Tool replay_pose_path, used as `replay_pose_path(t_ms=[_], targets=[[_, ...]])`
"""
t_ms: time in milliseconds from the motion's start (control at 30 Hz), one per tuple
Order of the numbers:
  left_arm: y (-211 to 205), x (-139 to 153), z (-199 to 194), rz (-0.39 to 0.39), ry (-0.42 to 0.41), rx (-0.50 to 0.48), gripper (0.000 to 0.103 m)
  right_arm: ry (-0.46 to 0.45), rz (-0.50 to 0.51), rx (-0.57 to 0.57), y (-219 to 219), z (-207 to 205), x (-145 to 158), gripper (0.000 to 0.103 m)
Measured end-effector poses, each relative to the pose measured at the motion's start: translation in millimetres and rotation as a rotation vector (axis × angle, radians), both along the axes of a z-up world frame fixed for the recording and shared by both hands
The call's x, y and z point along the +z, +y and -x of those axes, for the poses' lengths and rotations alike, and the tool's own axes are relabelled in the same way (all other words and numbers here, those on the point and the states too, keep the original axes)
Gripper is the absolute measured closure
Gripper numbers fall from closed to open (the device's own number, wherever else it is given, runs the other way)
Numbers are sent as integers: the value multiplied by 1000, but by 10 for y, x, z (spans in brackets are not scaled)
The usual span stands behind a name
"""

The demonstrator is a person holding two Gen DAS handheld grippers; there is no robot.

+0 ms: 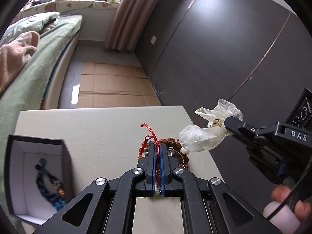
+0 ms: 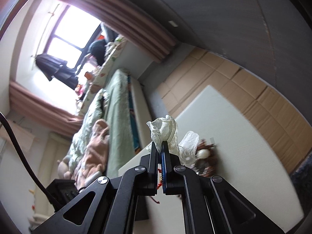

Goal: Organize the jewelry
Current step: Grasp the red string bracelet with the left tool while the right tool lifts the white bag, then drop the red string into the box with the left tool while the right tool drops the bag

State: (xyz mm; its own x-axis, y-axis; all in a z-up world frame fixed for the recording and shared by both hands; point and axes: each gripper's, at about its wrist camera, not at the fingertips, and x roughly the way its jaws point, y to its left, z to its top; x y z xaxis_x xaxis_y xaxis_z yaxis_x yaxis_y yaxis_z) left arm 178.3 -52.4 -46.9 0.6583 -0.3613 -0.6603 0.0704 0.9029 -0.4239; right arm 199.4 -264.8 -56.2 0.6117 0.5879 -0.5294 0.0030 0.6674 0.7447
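My left gripper [image 1: 157, 146] is shut on a red cord bracelet [image 1: 149, 134], whose loop sticks up past the fingertips. Just behind it on the white table [image 1: 97, 128] lies a pile with a brown bead bracelet [image 1: 171, 141]. At the right, my right gripper [image 1: 227, 124] is shut on a crumpled white sheer pouch [image 1: 202, 136], held above the table's right edge. In the right wrist view the pouch [image 2: 163, 128] bulges out above the right gripper [image 2: 159, 145], with the brown beads [image 2: 204, 152] blurred beyond it.
An open dark box [image 1: 11, 175] with a white lining stands at the table's left front and holds a blue braided bracelet [image 1: 51, 187]. A bed with green covers [image 1: 39, 58] runs along the left. Flattened cardboard [image 1: 113, 89] covers the floor past the table. A person's fingers [image 1: 282, 195] hold the right handle.
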Motion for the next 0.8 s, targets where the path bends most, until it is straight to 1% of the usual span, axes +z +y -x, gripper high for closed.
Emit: replay_pose_path(t_ms=[200, 300, 467, 600, 667, 733, 800], targets=[[250, 86, 193, 0, -14, 54, 100, -61, -22, 56, 272, 121, 88, 98], [393, 134, 276, 4, -19, 88, 100, -76, -28, 75, 375, 171, 110, 98], [653, 213, 396, 31, -33, 155, 100, -94, -62, 125, 584, 242, 109, 98], [837, 249, 470, 31, -37, 207, 100, -110, -71, 171, 767, 305, 105, 98], [928, 255, 498, 23, -33, 244, 100, -118, -67, 190, 855, 335, 103, 98], [1029, 239, 518, 5, -10, 291, 100, -122, -64, 204, 925, 365, 102, 98], [1121, 219, 548, 8, 2, 319, 100, -127, -61, 219, 980, 366, 95, 98]])
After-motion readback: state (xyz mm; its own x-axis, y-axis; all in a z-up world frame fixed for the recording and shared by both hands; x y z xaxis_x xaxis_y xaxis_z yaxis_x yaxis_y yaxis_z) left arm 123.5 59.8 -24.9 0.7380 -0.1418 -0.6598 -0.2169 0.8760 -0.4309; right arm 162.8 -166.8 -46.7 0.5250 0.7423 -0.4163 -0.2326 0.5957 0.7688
